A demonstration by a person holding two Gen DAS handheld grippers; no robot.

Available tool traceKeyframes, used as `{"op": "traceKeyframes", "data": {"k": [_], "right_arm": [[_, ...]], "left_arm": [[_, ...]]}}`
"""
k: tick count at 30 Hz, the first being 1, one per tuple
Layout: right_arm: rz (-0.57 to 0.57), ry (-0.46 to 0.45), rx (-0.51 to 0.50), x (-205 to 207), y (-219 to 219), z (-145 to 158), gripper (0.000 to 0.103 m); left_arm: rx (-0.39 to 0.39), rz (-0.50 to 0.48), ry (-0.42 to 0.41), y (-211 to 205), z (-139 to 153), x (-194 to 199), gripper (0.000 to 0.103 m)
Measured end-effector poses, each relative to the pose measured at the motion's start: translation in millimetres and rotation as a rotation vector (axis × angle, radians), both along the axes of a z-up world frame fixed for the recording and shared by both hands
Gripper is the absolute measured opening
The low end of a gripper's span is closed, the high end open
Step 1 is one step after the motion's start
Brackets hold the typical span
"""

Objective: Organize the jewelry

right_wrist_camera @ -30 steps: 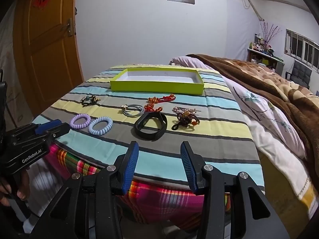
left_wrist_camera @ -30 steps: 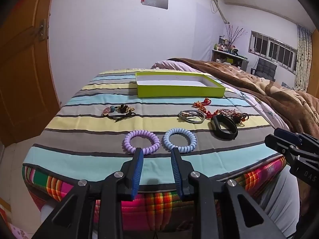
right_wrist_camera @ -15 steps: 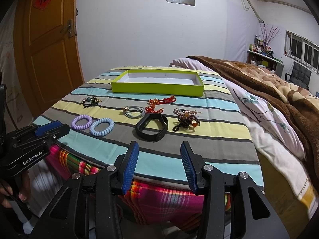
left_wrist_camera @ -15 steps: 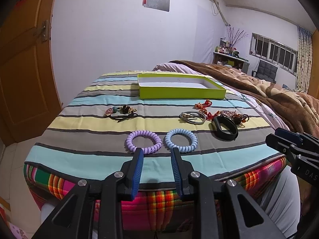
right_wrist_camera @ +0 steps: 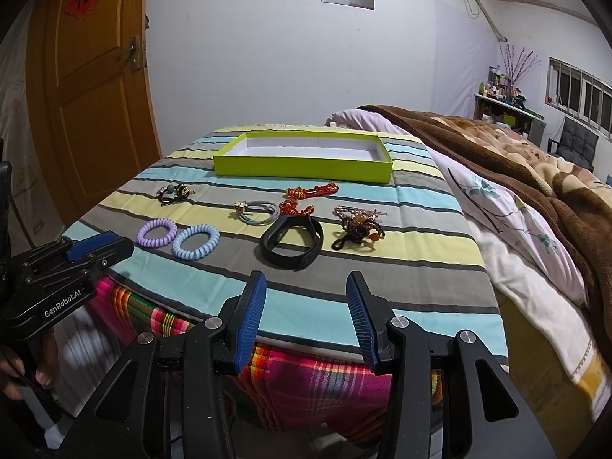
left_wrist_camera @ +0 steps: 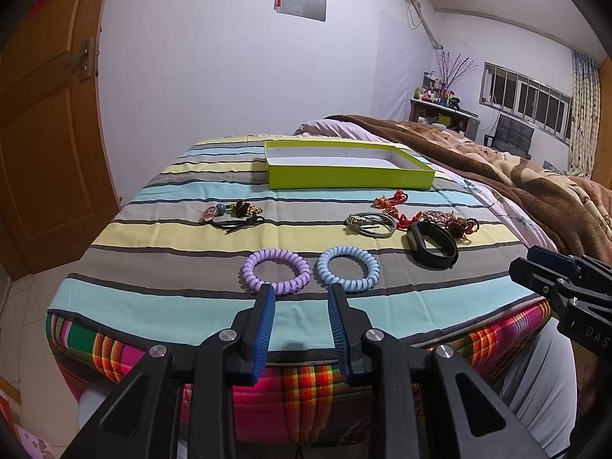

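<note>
Blue ribbed pads, parted and empty, on both tools: left gripper (left_wrist_camera: 300,290) with a moderate gap, right gripper (right_wrist_camera: 306,281) with a wider one, both held short of the near edge of the striped cloth (left_wrist_camera: 172,294). Nearest the left jaws, side by side and just apart: purple coil band (left_wrist_camera: 276,270) and blue coil band (left_wrist_camera: 348,268). Ahead of the right jaws: black wristband (right_wrist_camera: 291,241), lying flat as an open loop; just beside it on the right, a beaded brown piece (right_wrist_camera: 357,226). Farther out: grey hair ties (right_wrist_camera: 258,210), red knotted cord (right_wrist_camera: 311,192), and, well apart on the left, a small cluster of bobble ties (left_wrist_camera: 233,213). Beyond everything, at the far end of the cloth: lime-green tray (left_wrist_camera: 350,180), white inside, nothing in it yet.

Likely step: first pick, each tool taking its closest piece. Best approached from above with one pad inside the ring and one outside, pinching the band's wall rather than spanning the whole loop. Soft bedding under the cloth: light downward pressure only, to avoid snagging fabric between the pads.
</note>
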State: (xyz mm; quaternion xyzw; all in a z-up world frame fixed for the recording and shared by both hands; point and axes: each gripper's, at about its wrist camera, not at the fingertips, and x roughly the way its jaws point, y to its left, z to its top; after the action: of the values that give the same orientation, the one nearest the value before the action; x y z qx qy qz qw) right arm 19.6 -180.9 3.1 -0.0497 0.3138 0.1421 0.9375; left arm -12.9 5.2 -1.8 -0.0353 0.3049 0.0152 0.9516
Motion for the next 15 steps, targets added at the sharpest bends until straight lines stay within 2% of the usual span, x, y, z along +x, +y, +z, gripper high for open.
{"op": "traceKeyframes", "data": {"k": [15], "right_arm": [[0.0, 0.0, 0.0, 0.5, 0.6, -0.3, 0.045]], "left_arm": [[0.0, -0.001, 0.0, -0.7, -0.1, -0.2, 0.028]]}}
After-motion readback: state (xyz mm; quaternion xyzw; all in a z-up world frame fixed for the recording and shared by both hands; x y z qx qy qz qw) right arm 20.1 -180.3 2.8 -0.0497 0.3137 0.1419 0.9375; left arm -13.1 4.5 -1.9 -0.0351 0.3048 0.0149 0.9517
